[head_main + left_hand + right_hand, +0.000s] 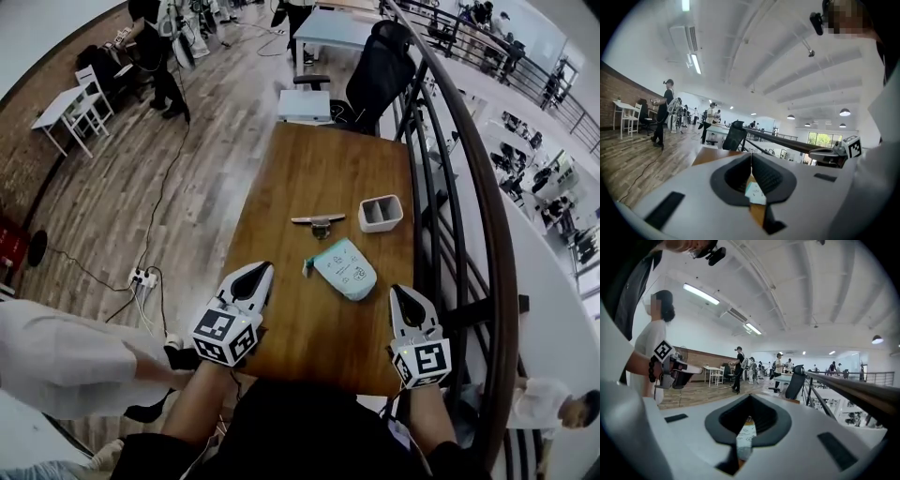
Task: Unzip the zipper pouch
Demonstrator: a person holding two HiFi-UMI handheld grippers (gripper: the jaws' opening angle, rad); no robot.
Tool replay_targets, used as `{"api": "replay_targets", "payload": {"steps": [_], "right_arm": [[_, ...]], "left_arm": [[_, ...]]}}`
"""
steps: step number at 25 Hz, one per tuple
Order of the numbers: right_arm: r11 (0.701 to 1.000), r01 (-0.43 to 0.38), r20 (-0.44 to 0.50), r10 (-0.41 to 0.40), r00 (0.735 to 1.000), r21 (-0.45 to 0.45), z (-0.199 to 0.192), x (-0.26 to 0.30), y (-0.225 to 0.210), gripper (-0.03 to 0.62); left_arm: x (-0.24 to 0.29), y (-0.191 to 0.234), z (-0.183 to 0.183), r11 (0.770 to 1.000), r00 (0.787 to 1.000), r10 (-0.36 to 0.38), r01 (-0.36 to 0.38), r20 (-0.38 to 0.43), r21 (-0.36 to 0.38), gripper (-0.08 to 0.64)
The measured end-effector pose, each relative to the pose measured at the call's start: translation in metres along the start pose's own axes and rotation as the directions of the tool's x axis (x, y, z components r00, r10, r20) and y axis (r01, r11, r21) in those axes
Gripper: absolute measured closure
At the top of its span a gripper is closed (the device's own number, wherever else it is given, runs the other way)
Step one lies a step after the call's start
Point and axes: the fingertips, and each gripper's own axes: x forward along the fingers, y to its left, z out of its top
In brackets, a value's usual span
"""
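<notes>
On table, centre: zipper pouch lying free. Left tool and right tool wait nearby, both pressed together, empty. Risk: unanchored pouch slides if pull is tugged.

From each gripper view I see only a sliver of the pale green fabric zipper pouch; its print is too small to read. A thin silvery object is too small to identify.
</notes>
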Motion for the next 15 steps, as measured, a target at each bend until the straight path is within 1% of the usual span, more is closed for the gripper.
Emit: {"api": "replay_targets", "payload": {"steps": [4, 6, 12, 15], "right_arm": [[0.991, 0.031, 0.032, -0.035, 0.999, 0.127, -0.003, -0.014, -0.019, 0.597], [0.985, 0.049, 0.040, -0.057, 0.998, 0.168, -0.004, -0.018, -0.027, 0.597], [0.973, 0.065, 0.074, -0.083, 0.994, 0.220, 0.004, -0.030, -0.037, 0.598], [0.974, 0.069, 0.068, -0.085, 0.994, 0.214, 0.001, -0.032, -0.035, 0.600]], "left_arm": [[-0.008, 0.000, 0.015, 1.000, 0.996, 0.002, -0.003, 0.084, 0.011, 0.543], [-0.011, 0.000, 0.020, 1.000, 0.994, -0.001, -0.001, 0.110, 0.019, 0.543], [-0.022, 0.002, 0.030, 1.000, 0.988, 0.004, -0.007, 0.156, 0.016, 0.544], [-0.023, -0.001, 0.027, 1.000, 0.988, -0.001, 0.000, 0.156, 0.006, 0.544]]}}
